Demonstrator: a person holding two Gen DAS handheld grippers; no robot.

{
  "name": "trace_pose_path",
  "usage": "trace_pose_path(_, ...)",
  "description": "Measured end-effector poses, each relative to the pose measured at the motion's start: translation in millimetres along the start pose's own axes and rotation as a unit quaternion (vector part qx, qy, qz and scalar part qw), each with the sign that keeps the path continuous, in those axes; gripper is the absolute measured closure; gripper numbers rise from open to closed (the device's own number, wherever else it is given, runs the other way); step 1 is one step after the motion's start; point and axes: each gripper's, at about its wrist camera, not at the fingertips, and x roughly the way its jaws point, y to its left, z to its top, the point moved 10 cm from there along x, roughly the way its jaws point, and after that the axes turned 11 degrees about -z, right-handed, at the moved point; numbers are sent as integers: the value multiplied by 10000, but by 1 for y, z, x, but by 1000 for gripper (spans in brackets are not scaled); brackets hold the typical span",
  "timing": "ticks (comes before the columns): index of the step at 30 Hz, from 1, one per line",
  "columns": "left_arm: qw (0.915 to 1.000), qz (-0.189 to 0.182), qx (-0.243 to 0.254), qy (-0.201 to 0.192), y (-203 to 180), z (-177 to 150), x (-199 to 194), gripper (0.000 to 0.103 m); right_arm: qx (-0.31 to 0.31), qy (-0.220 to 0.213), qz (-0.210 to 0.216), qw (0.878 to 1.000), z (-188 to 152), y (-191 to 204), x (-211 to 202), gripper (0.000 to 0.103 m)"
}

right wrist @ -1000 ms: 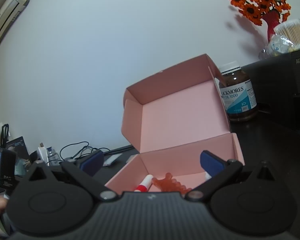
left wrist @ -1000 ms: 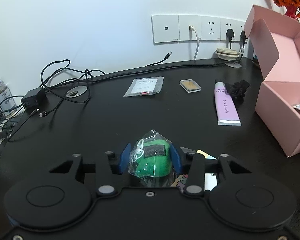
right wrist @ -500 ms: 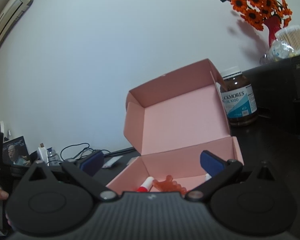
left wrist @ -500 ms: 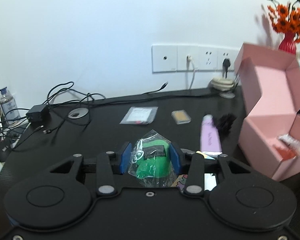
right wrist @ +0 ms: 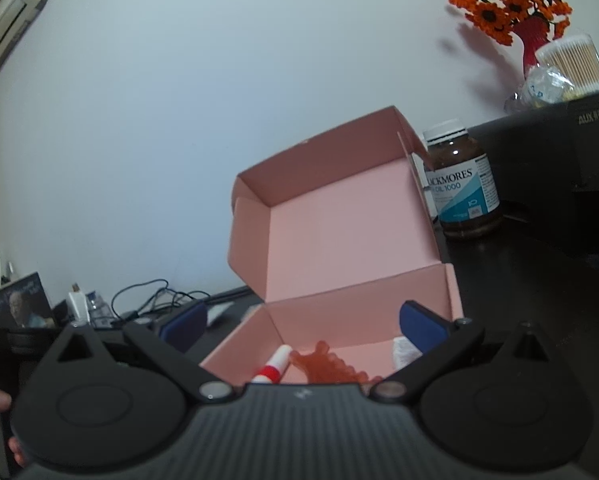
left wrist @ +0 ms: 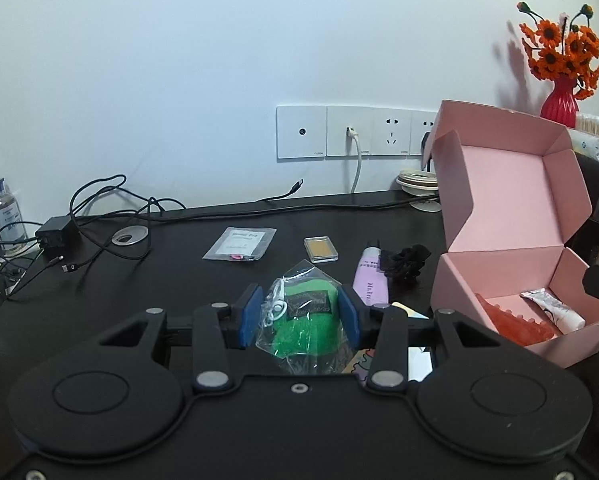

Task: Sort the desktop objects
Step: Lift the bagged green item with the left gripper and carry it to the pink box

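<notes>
- My left gripper (left wrist: 299, 314) is clamped on a clear plastic bag with a green item inside (left wrist: 304, 322); both blue pads press its sides, and it is held clear of the black desk (left wrist: 147, 280).
- To the right of that bag stands the open pink box (left wrist: 499, 276), lid up; in it lie an orange ridged piece (left wrist: 511, 322) and a white tube (left wrist: 551, 308).
- Just beyond the bag, between it and the box, a lilac tube (left wrist: 370, 278) lies lengthwise, with a black scrunchie (left wrist: 405, 262) touching its far right side.
- Farther back are a small flat case with a tan inside (left wrist: 320, 249) and, left of it, a clear sachet with a label (left wrist: 240, 243).
- At the far left, black cables and an adapter (left wrist: 55, 234) sprawl near a round desk grommet (left wrist: 130, 236).
- My right gripper (right wrist: 303, 322) has its jaws wide apart with nothing between the pads; it is near the front of the pink box, looking into it.
- From that side, a red-and-white tube (right wrist: 273, 366) also lies in the box, left of the orange piece.
- A brown supplement bottle (right wrist: 463, 184) stands right of the box lid, and orange flowers in a red vase (right wrist: 535, 36) are beyond it.
</notes>
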Motion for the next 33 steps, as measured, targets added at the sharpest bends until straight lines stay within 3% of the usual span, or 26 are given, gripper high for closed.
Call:
trace_pose_path(6,10000,18,-8,33,-2,0,1,61,141,11,-132,9998,8,-10,-1,1)
trace_pose_path(9,10000,-7,16,46,-5,1,-1,61,-76,-39,-245,9997,12,-10,-3,1)
trace_pose_path(13,10000,-80,36,11,-10,4,-4,61,-134,176,-339,9992,12,-13,-2,1)
trace_pose_path(20,9995,-314,17,-14,-29,11,-4,61,-386,547,-859,9940,16,-24,-3,1)
trace_pose_path(25,9983,-539,173,-97,-52,20,-4,61,-665,499,-1181,9895,22,-35,-9,1)
trace_pose_path(33,9947,-888,489,-162,-97,30,6,61,-68,462,-1209,9916,20,-67,-12,1)
